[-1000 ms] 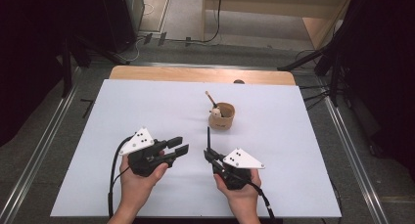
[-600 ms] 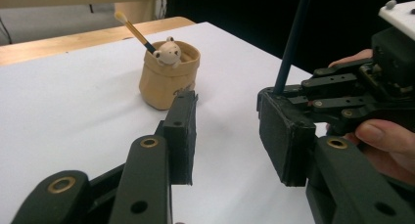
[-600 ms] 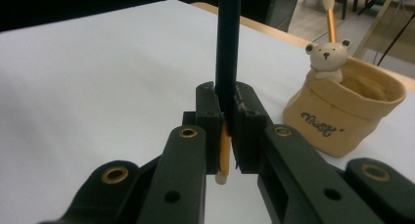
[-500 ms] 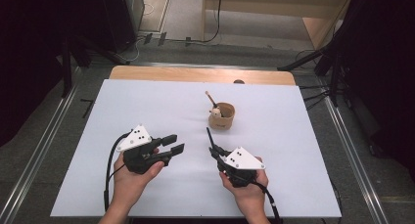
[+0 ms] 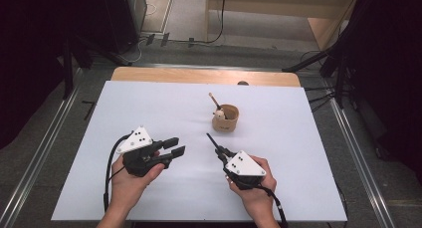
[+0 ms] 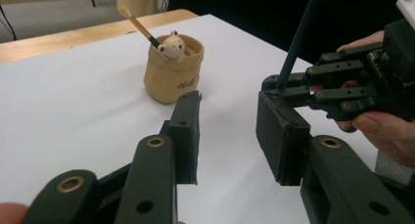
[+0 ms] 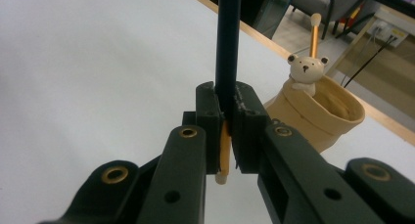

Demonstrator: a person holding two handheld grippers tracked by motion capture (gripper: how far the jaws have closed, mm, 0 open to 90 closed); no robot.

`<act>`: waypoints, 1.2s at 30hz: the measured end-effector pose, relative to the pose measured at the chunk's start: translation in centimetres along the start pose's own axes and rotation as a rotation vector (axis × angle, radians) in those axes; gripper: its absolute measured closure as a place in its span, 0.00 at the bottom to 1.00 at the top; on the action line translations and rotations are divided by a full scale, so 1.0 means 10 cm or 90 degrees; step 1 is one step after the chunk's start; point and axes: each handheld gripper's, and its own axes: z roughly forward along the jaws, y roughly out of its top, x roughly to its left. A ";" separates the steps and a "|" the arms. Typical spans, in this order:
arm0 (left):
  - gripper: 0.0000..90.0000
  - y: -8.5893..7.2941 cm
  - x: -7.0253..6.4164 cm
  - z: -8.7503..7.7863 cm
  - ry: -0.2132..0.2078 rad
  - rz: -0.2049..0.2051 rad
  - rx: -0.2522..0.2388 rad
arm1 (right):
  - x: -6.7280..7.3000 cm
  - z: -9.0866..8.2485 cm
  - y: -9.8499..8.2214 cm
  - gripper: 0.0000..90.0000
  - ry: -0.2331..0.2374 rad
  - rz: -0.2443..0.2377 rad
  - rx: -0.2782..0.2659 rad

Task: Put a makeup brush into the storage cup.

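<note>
Pen cup (image 5: pixel 226 119) upright, holding bear figurine (image 5: pixel 219 113), pencil (image 5: pixel 214 100).

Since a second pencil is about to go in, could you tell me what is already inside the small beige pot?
Inside the beige pot a small bear figure peeks over the rim, and a pencil stands slanted behind it. The pot's wall hides its bottom and the pencil's lower end.

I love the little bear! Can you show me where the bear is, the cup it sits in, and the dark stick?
bear (image 7: pixel 305 70), right gripper view, on its face.
cup (image 6: pixel 169 77), left gripper view, on its front wall.
dark stick (image 7: pixel 228 48), right gripper view, on its shaft above the jaws.
</note>
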 end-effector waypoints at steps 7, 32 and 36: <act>0.69 0.02 -0.01 0.03 -0.033 -0.005 0.034 | 0.06 0.03 0.00 0.94 -0.016 -0.075 0.015; 0.76 0.07 -0.17 0.16 -0.040 -0.044 0.124 | 0.36 0.20 -0.06 0.94 -0.016 -0.230 0.072; 0.79 0.07 -0.15 0.16 -0.033 -0.062 0.125 | 0.39 0.20 -0.06 0.94 -0.020 -0.252 0.071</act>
